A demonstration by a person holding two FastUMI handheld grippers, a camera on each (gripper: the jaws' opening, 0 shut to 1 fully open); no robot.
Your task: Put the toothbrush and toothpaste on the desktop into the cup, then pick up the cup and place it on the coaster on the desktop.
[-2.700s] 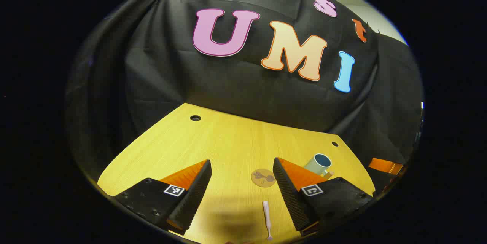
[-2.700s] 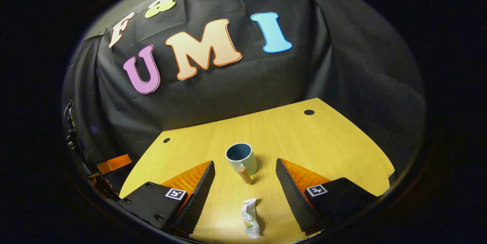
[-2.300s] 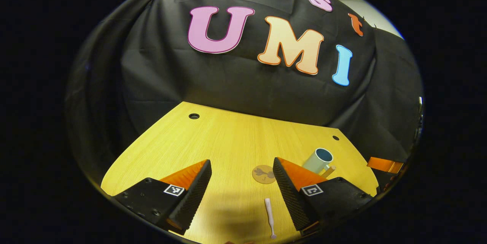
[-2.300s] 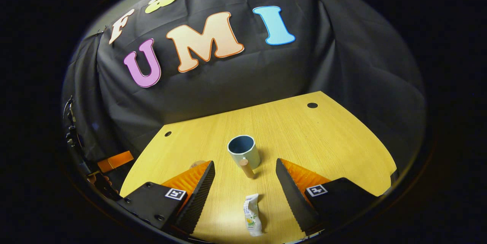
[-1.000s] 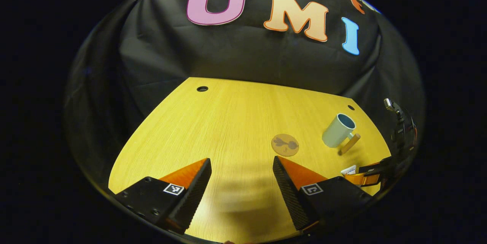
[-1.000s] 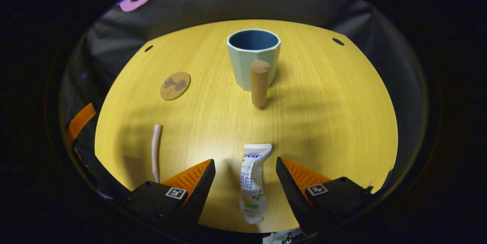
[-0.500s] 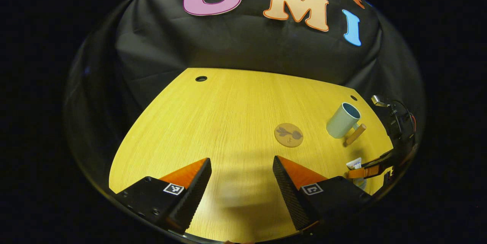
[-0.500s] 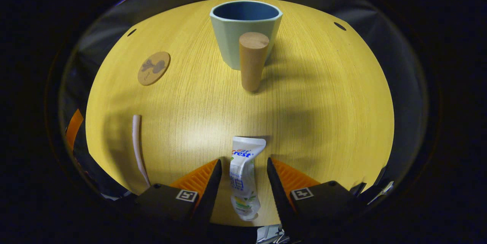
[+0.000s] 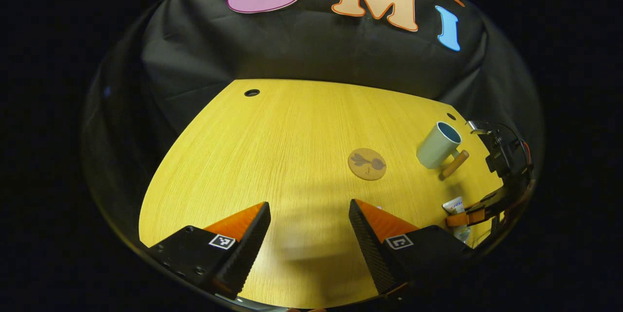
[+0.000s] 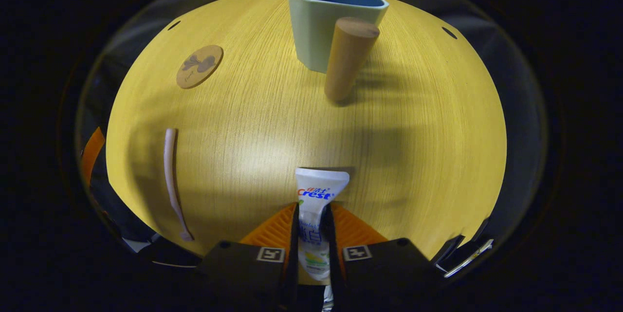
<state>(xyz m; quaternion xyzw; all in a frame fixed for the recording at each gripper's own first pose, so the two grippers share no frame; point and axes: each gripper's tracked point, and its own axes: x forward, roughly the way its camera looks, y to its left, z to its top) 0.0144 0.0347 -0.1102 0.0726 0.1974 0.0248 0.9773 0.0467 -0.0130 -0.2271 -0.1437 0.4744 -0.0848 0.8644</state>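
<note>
The right tool [image 10: 311,234] has its two fingers pressed against the sides of the toothpaste [image 10: 316,205], pinching the white tube low over the tabletop [image 10: 413,146]. The tube's flat crimped end points toward the cup [image 10: 331,25]; red and blue lettering sits on the tube. In the right gripper view the pale green cup stands upright near the far edge, its thick wooden handle [image 10: 348,59] slanting toward the camera. The round cork coaster [image 10: 199,66], printed with a dark plant motif, lies to the cup's left, well apart. The pink toothbrush [image 10: 170,175] lies flat at the left.

The left tool [image 9: 309,234] hangs spread wide above bare wood, holding nothing. The left gripper view has the right tool at its far right edge, pinching the tube beside the cup.
</note>
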